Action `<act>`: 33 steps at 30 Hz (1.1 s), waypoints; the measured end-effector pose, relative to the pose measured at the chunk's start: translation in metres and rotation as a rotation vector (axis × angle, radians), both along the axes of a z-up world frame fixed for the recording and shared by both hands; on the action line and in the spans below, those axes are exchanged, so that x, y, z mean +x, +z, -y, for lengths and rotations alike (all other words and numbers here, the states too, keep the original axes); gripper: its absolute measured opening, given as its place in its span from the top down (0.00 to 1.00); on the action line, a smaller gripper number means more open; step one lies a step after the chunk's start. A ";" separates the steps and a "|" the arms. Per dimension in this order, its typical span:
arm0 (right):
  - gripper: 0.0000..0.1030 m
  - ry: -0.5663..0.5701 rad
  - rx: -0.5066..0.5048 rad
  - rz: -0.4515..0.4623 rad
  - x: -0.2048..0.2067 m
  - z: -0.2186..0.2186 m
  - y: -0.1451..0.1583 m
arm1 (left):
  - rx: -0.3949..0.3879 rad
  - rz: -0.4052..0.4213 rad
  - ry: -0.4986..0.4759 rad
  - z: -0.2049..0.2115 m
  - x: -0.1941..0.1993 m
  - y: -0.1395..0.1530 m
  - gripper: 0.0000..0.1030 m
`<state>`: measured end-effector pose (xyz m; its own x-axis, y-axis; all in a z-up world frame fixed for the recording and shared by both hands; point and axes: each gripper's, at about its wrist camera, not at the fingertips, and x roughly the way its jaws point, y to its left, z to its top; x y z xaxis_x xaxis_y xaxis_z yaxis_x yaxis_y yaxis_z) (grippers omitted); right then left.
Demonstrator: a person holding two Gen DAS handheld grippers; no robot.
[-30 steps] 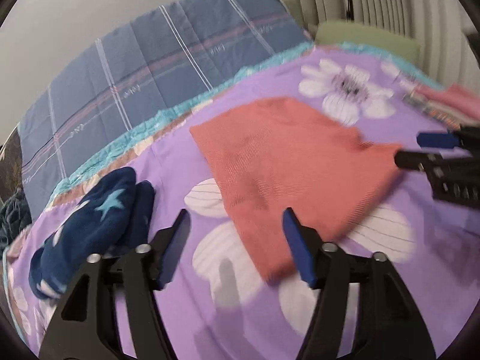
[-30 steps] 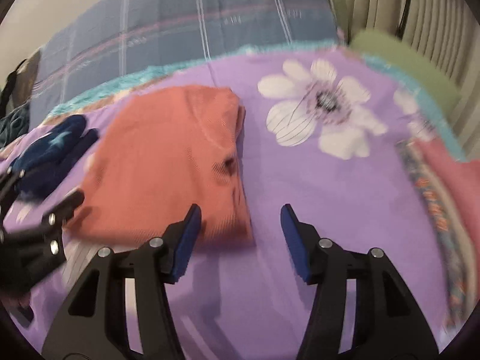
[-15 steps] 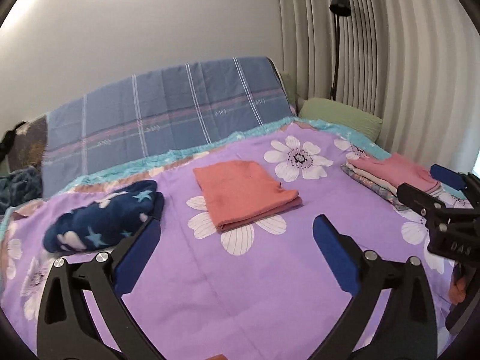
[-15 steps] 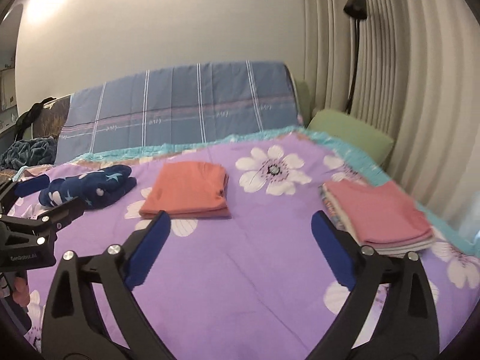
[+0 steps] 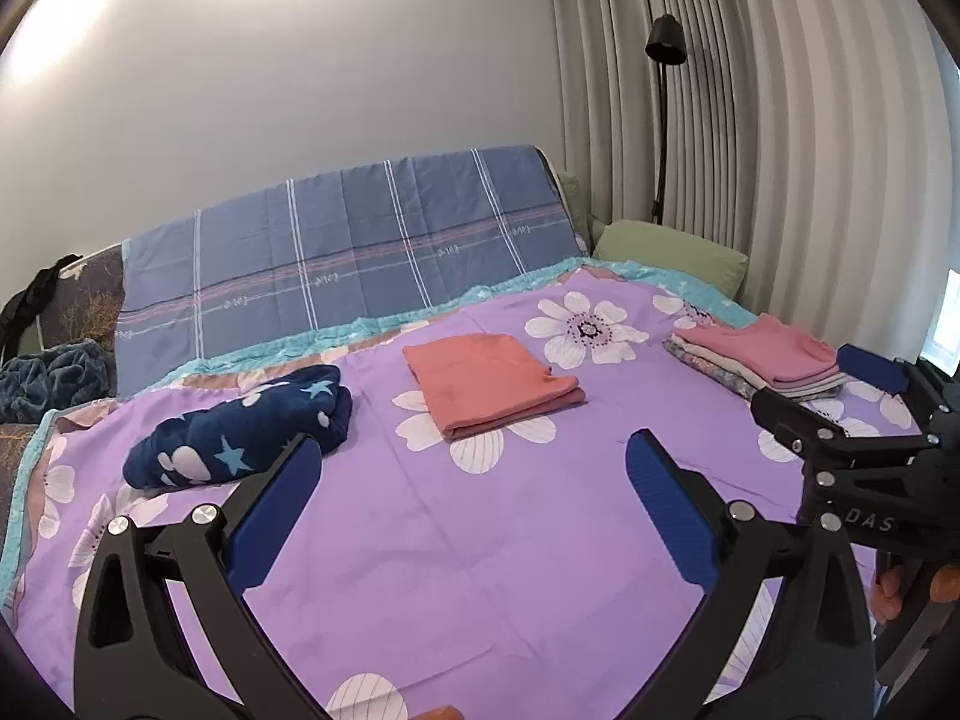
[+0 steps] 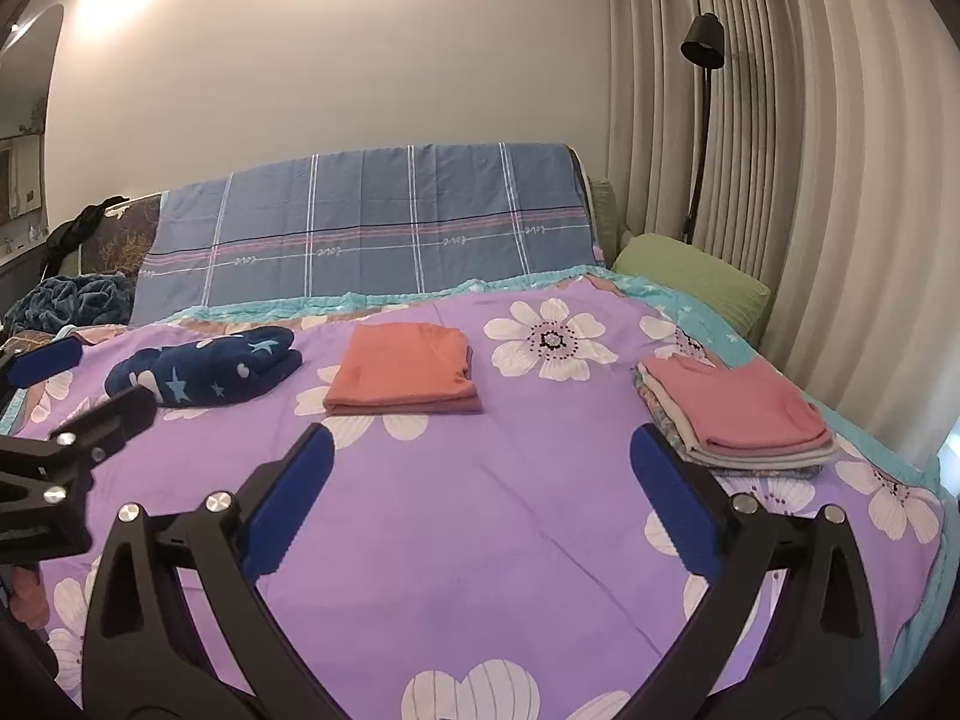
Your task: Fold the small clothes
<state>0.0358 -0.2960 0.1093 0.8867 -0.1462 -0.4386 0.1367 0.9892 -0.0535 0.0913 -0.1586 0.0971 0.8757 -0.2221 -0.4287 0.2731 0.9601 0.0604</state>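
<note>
A coral garment (image 5: 489,381) (image 6: 405,375) lies folded in a neat rectangle on the purple flowered sheet (image 5: 480,546), well ahead of both grippers. My left gripper (image 5: 473,441) hovers above the sheet, open wide and holding nothing. My right gripper (image 6: 481,432) hovers beside it, its jaws still opening with nothing between them. A rumpled navy garment with stars (image 5: 240,432) (image 6: 204,372) lies left of the coral one. A stack of folded clothes with a pink top (image 5: 759,357) (image 6: 738,414) sits at the right.
A blue plaid cover (image 5: 336,252) stands along the back of the bed, with a green pillow (image 5: 666,252) at the right. A black floor lamp (image 5: 663,48) and curtains stand behind the pillow. A dark blue blanket (image 5: 54,375) is bunched at the far left.
Both grippers pulled back and up from the coral garment, and their jaws spread wide. The garment stays folded on the sheet.
</note>
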 end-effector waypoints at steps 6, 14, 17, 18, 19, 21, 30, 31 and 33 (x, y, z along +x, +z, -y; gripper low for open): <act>0.02 -0.014 0.022 -0.018 -0.003 0.000 -0.003 | -0.012 -0.014 -0.030 0.005 -0.007 0.000 0.01; 0.02 -0.048 -0.005 -0.016 -0.003 0.002 -0.005 | -0.015 -0.041 -0.043 0.011 -0.006 -0.008 0.01; 0.02 -0.054 0.000 -0.017 -0.003 0.004 -0.006 | -0.006 -0.038 -0.044 0.013 -0.007 -0.009 0.01; 0.02 -0.057 0.002 -0.019 -0.002 0.005 -0.006 | -0.004 -0.037 -0.043 0.013 -0.007 -0.009 0.01; 0.02 -0.058 0.003 -0.020 -0.001 0.006 -0.007 | -0.001 -0.036 -0.042 0.013 -0.008 -0.010 0.01; 0.02 -0.058 0.007 -0.027 0.001 0.006 -0.008 | 0.002 -0.033 -0.041 0.012 -0.008 -0.010 0.01; 0.02 -0.054 -0.012 -0.033 0.004 -0.001 -0.009 | -0.002 -0.030 -0.034 0.007 -0.005 -0.011 0.01; 0.02 -0.055 -0.014 -0.034 0.004 -0.002 -0.009 | -0.001 -0.029 -0.035 0.006 -0.004 -0.011 0.01; 0.02 -0.055 -0.014 -0.035 0.005 -0.002 -0.009 | 0.000 -0.028 -0.036 0.006 -0.004 -0.012 0.01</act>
